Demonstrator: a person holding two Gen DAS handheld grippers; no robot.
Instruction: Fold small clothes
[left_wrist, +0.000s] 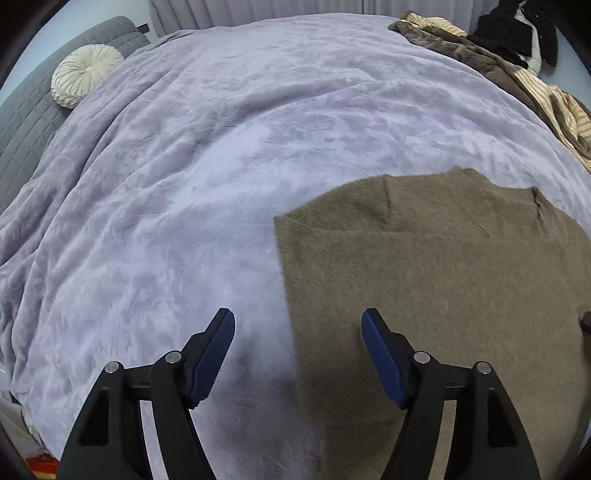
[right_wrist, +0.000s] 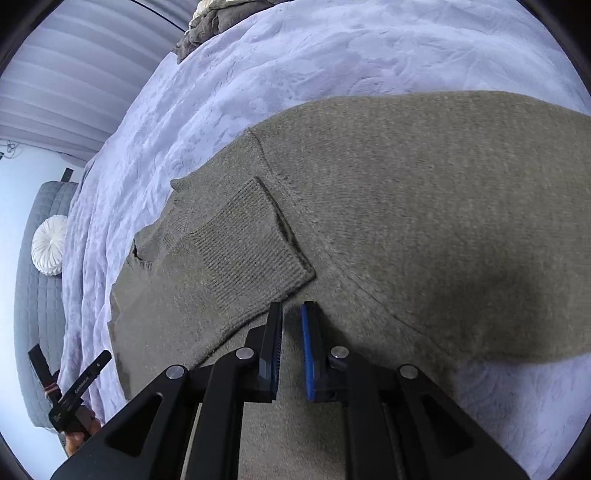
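An olive-brown knit sweater (left_wrist: 443, 280) lies flat on the lavender blanket (left_wrist: 192, 177). My left gripper (left_wrist: 297, 321) is open and empty, held above the sweater's left edge. In the right wrist view the sweater (right_wrist: 424, 206) has a sleeve folded across its body, the ribbed cuff (right_wrist: 251, 243) lying just ahead of my right gripper (right_wrist: 291, 310). The right gripper's jaws stand nearly together with a narrow gap, nothing visibly between them. The left gripper also shows in the right wrist view (right_wrist: 70, 380) at the lower left.
A round cream cushion (left_wrist: 86, 75) rests on a grey quilted sofa (left_wrist: 26, 122) at the far left. A heap of brown, striped and black clothes (left_wrist: 517, 55) lies at the bed's far right. Curtains (right_wrist: 74, 85) hang behind.
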